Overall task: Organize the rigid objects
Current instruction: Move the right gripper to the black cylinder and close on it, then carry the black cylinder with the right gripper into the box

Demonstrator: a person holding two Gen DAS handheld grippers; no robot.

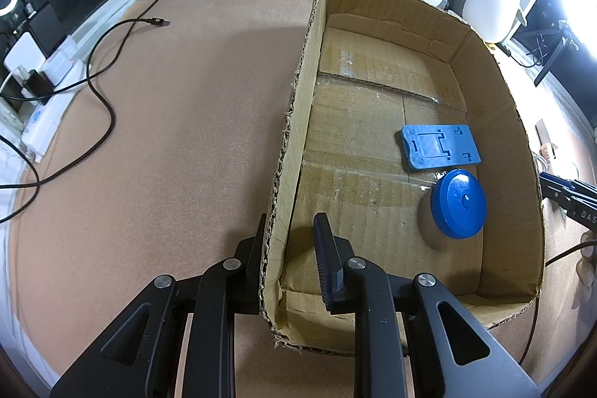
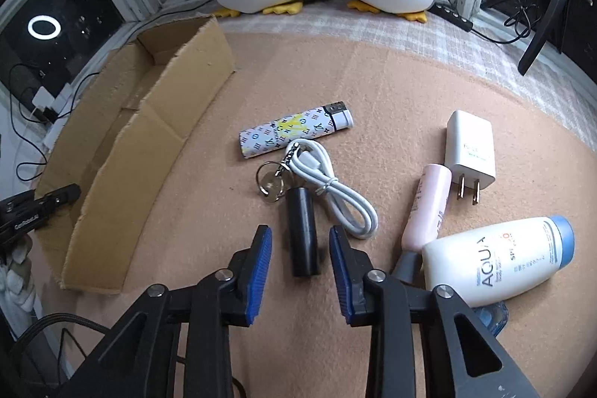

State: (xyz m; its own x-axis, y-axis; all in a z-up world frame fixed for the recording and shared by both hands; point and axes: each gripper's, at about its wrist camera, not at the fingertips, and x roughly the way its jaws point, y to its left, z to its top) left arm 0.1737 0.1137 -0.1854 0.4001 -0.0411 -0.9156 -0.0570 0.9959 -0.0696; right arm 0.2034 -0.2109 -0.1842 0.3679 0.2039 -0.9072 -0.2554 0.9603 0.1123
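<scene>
Right gripper point(image 2: 300, 245) straddles black cylinder point(image 2: 303, 232) — matte, lying flat.

Lying flat inside open cardboard box point(image 1: 500, 122): blue rectangular stand point(image 1: 440, 147), blue round disc point(image 1: 458, 204) just beside it. Scattered on tan mat outside: patterned lighter point(image 2: 294, 132), black cylinder point(image 2: 303, 237) with keyring, coiled white cable point(image 2: 328, 185), white charger point(image 2: 471, 148), pink tube point(image 2: 429, 206), white AQUA bottle point(image 2: 496, 260).

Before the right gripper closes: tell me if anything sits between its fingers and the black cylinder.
Nothing visible does. The black cylinder lies between the right gripper fingers with bare mat on both sides. The white cable and key ring lie close, outside the gap.
</scene>
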